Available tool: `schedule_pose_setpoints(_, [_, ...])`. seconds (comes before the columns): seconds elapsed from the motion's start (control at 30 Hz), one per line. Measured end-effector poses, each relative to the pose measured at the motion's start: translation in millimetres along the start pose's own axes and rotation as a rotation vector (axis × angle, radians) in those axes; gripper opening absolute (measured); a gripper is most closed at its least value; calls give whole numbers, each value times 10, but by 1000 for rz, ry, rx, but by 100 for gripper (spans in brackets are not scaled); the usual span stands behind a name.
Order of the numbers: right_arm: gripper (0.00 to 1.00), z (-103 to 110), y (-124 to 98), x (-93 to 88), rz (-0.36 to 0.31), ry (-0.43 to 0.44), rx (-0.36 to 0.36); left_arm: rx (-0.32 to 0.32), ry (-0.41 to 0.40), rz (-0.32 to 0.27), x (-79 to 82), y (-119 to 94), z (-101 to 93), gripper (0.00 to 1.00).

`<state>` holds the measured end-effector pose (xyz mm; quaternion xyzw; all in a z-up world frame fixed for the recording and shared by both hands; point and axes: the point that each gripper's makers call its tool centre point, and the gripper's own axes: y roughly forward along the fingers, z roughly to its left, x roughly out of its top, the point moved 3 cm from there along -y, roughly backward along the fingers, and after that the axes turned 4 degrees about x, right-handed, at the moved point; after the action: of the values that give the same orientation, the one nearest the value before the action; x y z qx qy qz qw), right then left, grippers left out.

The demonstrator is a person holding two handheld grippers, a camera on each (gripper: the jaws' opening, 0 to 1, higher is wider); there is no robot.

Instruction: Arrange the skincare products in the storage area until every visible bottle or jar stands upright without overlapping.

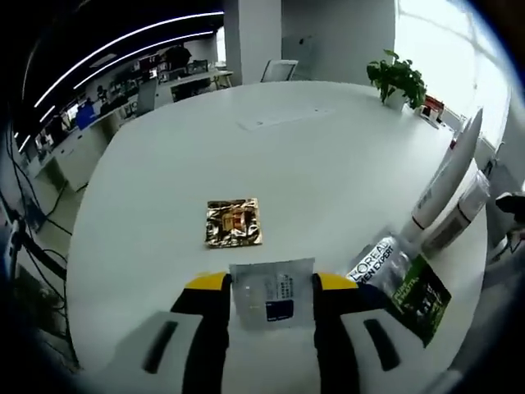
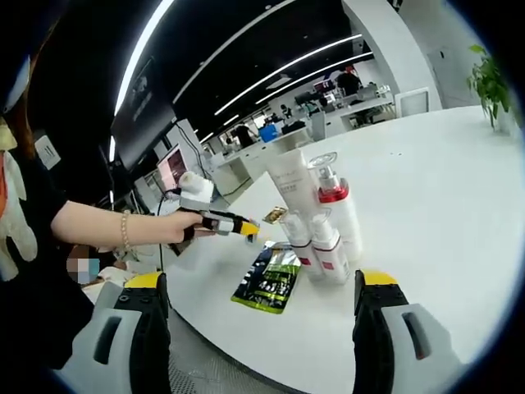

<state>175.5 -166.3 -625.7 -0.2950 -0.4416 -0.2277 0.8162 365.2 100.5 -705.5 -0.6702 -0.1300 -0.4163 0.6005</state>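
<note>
A cluster of skincare products stands near the table edge: a white tube (image 2: 289, 182), a pump bottle with a red collar (image 2: 335, 201) and two small red-banded bottles (image 2: 300, 240) (image 2: 329, 244), all upright. The tube (image 1: 447, 174) and one bottle (image 1: 461, 212) show at the right of the left gripper view. A green sachet (image 2: 270, 280) (image 1: 406, 286) lies flat beside them. A gold sachet (image 1: 234, 222) lies mid-table. My left gripper (image 1: 272, 283) (image 2: 246, 226) is open, its jaws flanking a clear white sachet (image 1: 272, 295) on the table. My right gripper (image 2: 262, 281) hangs open before the cluster, holding nothing.
The round white table (image 1: 312, 156) stretches far beyond the products. A potted plant (image 1: 398, 78) (image 2: 490, 82) stands at its far edge, with a chair (image 1: 279, 70) behind. A person's arm (image 2: 107, 226) holds the left gripper. Office desks lie in the background.
</note>
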Motion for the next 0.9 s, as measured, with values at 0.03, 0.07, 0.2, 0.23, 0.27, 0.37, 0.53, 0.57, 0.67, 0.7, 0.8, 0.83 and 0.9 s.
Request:
schedule_pose_setpoints(0.03, [94,2,-1,4,-2,-3,1,-4,10,2,-7,-22,-8,39])
schedule_pose_setpoints(0.07, [94,8,-1,5,-4,-5,3,-4,16,-6,0,-50,-9,39])
schedule_pose_setpoints(0.2, [94,17,14,1,0,-15,12,-13,8,-28,12,-153,-34,39])
schedule_pose_setpoints(0.23, [94,24,17,1,1,-18,16,-21,10,-35,20,-189,-53,39])
schedule_pose_setpoints(0.27, [94,23,22,-6,3,-23,19,-26,14,-42,27,-230,-73,39])
schedule_pose_setpoints(0.37, [94,33,34,-12,3,-27,29,-32,53,-66,31,-298,-91,39])
schedule_pose_setpoints(0.53, [94,56,38,-1,-3,-32,36,-54,116,-113,103,-548,-164,39])
schedule_pose_setpoints(0.57, [94,63,40,1,-3,-34,39,-58,131,-129,136,-614,-194,39])
schedule_pose_setpoints(0.67, [93,107,49,10,-7,-36,63,-67,189,-160,180,-756,-270,39])
schedule_pose_setpoints(0.7, [93,128,55,11,-5,-41,75,-70,214,-172,206,-829,-333,39])
schedule_pose_setpoints(0.8, [88,182,70,16,1,-48,102,-86,267,-196,242,-972,-438,39])
schedule_pose_setpoints(0.83, [86,213,81,15,9,-41,121,-94,287,-207,245,-998,-444,39])
schedule_pose_setpoints(0.9, [84,263,106,43,10,-39,134,-106,329,-216,268,-1128,-576,39])
